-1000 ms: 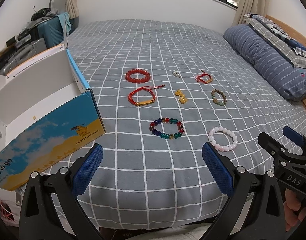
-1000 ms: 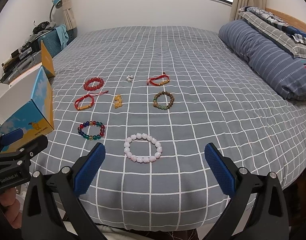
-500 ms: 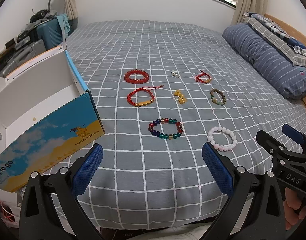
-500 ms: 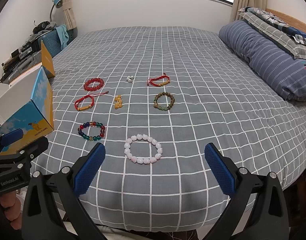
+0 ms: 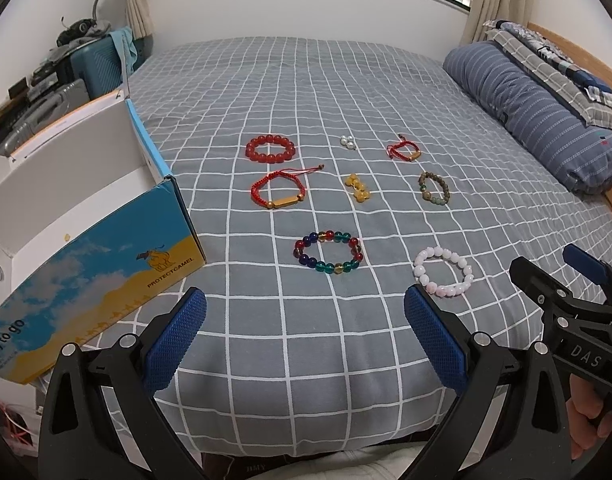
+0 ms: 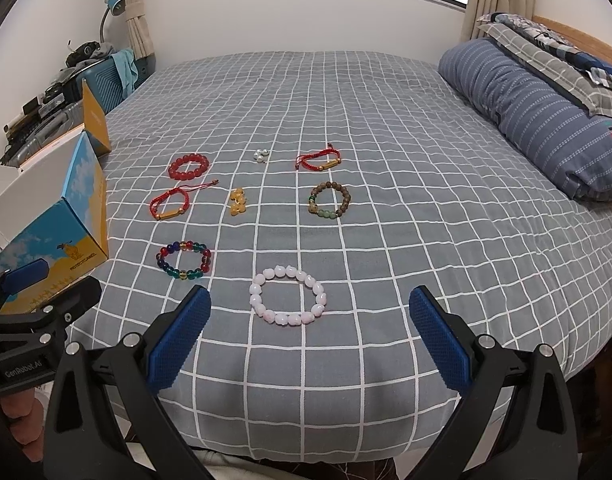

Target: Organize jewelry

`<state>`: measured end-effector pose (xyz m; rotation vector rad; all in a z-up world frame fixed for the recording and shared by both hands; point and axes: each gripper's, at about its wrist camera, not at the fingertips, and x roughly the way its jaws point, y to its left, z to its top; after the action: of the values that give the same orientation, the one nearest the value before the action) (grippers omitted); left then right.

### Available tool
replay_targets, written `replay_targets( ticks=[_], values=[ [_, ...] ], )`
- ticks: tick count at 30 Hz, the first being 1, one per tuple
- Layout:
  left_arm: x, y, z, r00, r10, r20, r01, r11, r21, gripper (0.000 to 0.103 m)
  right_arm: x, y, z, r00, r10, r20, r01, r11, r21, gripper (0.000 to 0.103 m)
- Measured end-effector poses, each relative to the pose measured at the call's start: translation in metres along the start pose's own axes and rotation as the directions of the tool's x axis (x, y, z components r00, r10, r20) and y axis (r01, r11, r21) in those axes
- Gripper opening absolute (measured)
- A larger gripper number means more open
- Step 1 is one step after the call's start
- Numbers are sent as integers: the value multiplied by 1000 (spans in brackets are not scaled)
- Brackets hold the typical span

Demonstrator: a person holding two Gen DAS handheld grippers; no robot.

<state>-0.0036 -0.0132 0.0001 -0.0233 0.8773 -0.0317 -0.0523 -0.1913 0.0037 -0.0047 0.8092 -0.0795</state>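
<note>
Several pieces of jewelry lie on the grey checked bed. A pink bead bracelet (image 6: 288, 295) lies just ahead of my open, empty right gripper (image 6: 310, 344); it also shows in the left wrist view (image 5: 443, 271). A multicolour bead bracelet (image 5: 328, 252) lies ahead of my open, empty left gripper (image 5: 305, 342). Farther off are a red bead bracelet (image 5: 270, 148), a red cord bracelet with a gold bar (image 5: 280, 193), yellow beads (image 5: 357, 191), small pearls (image 5: 347, 142), a second red cord bracelet (image 5: 404, 150) and a brown-green bead bracelet (image 5: 435, 188). An open blue-and-yellow box (image 5: 86, 256) stands at the left.
A striped blue pillow (image 5: 534, 112) and folded bedding lie along the right side by the wooden headboard. Suitcases and a lamp (image 5: 86, 60) stand beyond the bed's left edge. The bed's front edge (image 6: 306, 440) drops off just below both grippers.
Both grippers have drifted slightly, so the jewelry sits a little differently in view. Nothing was picked up and both grippers stay open.
</note>
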Motion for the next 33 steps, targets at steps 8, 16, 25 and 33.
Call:
replay_targets(
  ticks=[8,16,25,33],
  values=[
    [0,0,-1,1000,12,-3,-12,1000,-2,97,0,1,0,1000,0,-4,0,1000,1,95],
    [0,1,-2,1000,21,-3,-21,1000,-2,97,0,1,-1,1000,-2,-5,2,1000,1,95],
    [0,2,-2,1000,25,-4,-25,1000,-7,97,-2,2,-1,1000,5,-2,-5,1000,0,95],
    [0,1,26,1000,17,23,-17,1000,-1,97,-9,0,26,999,30,37,-30,1000,4,95]
  ],
)
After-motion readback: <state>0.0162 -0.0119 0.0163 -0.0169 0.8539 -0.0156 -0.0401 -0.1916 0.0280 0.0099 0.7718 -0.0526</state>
